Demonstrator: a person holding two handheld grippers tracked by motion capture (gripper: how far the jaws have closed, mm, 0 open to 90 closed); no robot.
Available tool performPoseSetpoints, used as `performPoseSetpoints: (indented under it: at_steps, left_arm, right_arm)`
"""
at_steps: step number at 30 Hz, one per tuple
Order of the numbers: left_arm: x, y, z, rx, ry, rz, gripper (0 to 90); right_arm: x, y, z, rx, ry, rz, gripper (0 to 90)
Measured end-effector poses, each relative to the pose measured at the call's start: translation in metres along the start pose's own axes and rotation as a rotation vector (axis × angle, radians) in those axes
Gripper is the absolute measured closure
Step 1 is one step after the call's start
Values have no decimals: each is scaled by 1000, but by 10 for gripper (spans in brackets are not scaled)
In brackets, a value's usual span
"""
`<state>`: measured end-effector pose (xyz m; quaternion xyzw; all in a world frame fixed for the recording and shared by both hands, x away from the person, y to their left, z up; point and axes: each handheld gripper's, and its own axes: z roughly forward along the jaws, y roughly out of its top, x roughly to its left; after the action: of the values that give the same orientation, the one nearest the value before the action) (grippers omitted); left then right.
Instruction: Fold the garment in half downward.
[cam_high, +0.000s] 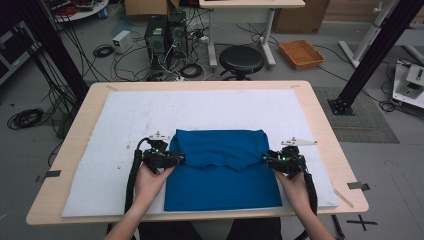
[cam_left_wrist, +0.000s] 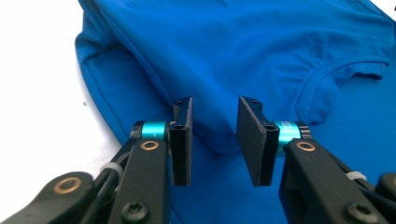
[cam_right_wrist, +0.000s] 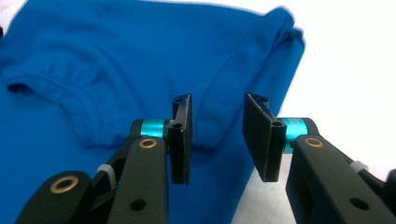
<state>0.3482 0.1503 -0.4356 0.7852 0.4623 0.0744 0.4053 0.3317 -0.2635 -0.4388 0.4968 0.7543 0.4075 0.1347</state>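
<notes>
One blue shirt (cam_high: 222, 170) lies partly folded at the near middle of the white pad (cam_high: 110, 130), its top half turned down over the body. I judge the folded flap could slip or bunch if I reclose on too thin an edge or drag one side ahead of the other. My left gripper (cam_high: 181, 159) and right gripper (cam_high: 265, 158) sit level at the fold's two ends, pointing inward, jaws apart with nothing clamped; cloth lies beneath them.
</notes>
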Motion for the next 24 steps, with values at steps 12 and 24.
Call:
performPoseSetpoints:
  at_steps: [12,24]
  left_arm:
    - [-3,1,0,-3,-9,33,868]
    - [-22,-9,-37,-31,-130,33,870]
  right_arm:
    - [9,2,6,30,-16,-97,889]
    - [21,-1,-29,-3,68,-118,893]
